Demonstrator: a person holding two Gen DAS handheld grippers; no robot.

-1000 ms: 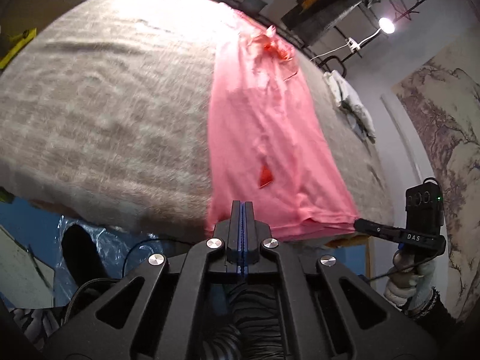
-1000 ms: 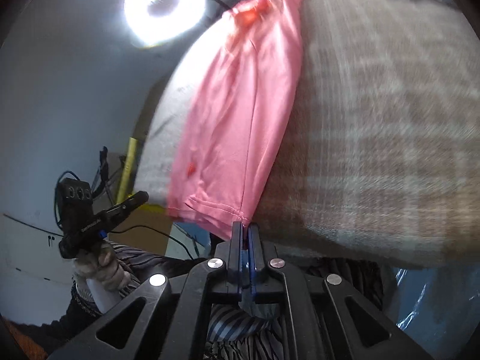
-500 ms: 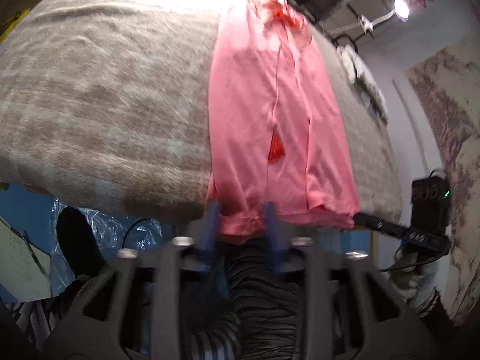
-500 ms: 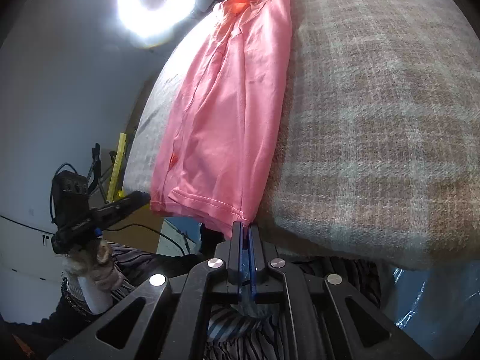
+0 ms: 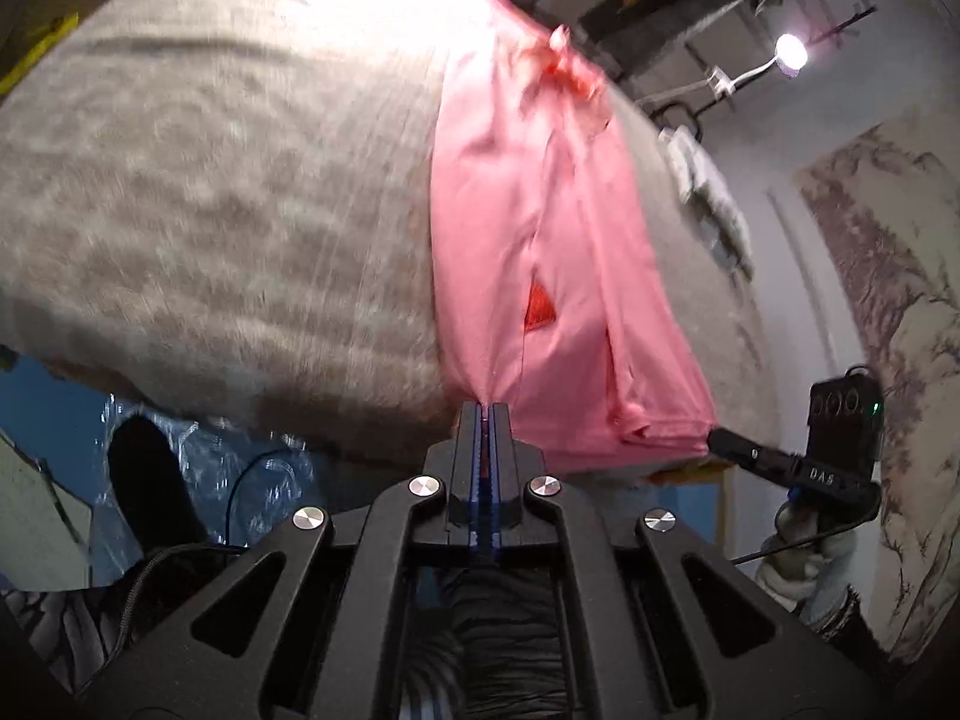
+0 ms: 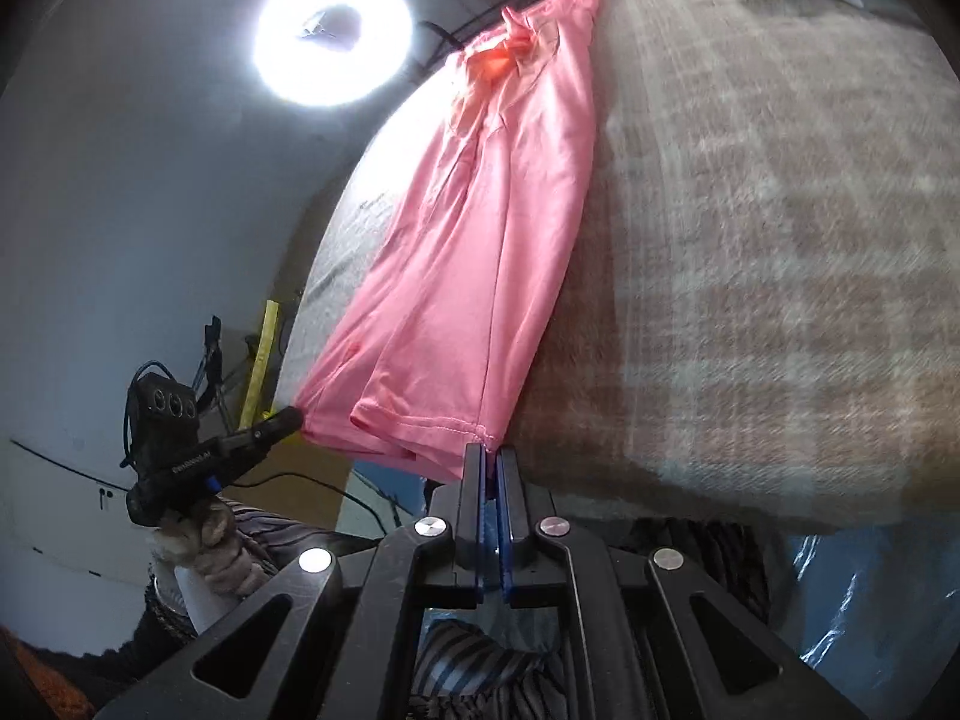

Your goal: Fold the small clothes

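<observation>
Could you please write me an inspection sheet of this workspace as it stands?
Surface: grey plaid blanket, one pale garment pile at its far edge.
Job's things: pink garment folded into a long strip, near hem at the blanket's edge.
Clutter: blue plastic sheet below.
Grippers: left gripper and right gripper, jaws shut on the hem corners.
Cables: black cable below.
Surroundings: ring light, wall painting.
</observation>
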